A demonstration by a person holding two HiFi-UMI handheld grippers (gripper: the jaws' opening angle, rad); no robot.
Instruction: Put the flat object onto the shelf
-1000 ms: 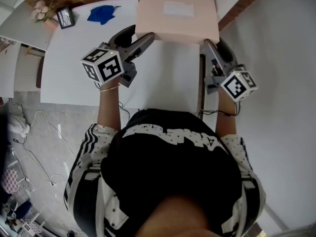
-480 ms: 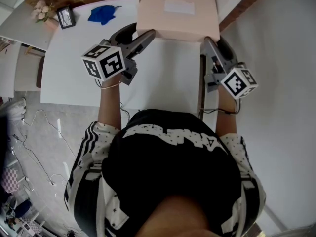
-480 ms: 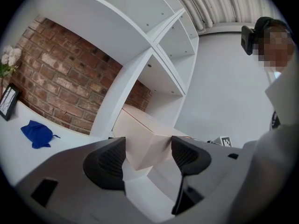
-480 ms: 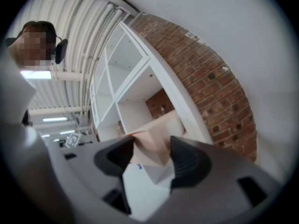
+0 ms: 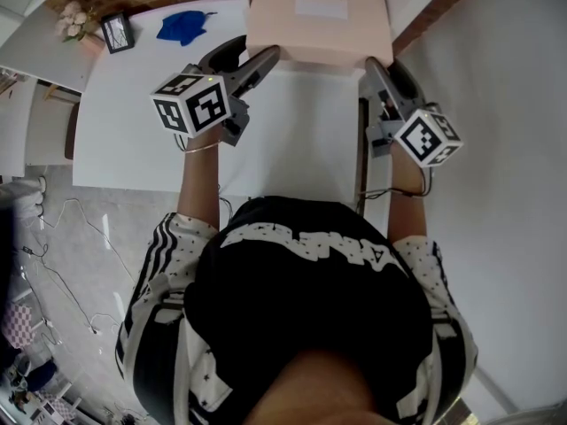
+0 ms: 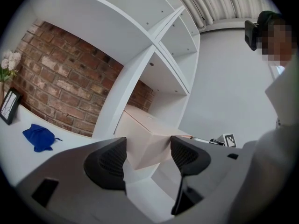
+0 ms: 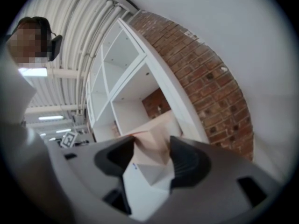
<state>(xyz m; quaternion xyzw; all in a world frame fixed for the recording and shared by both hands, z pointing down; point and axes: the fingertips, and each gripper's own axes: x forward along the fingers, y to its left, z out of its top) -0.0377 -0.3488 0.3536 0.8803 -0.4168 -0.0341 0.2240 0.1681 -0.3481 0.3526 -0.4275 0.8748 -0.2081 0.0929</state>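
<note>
A flat pale pink box (image 5: 319, 25) lies level at the top of the head view, its far end inside the white shelf (image 6: 140, 73). My left gripper (image 5: 266, 57) is at the box's near left corner and my right gripper (image 5: 374, 65) at its near right corner. In the left gripper view that corner of the box (image 6: 149, 146) fills the gap between the pads of the left gripper (image 6: 148, 155), whose jaws have just been closing on it. In the right gripper view the box (image 7: 154, 146) sits between the pads of the right gripper (image 7: 149, 157), gripped.
A white table (image 5: 133, 104) runs under the box. On its far left lie a blue cloth (image 5: 184, 25), a small picture frame (image 5: 117, 32) and flowers (image 5: 75, 16). A brick wall (image 6: 56, 83) stands behind the shelf, whose compartments (image 7: 126, 85) show bare.
The box and both grippers have shifted slightly up the head view, toward the shelf. The left gripper's marker cube has turned a little.
</note>
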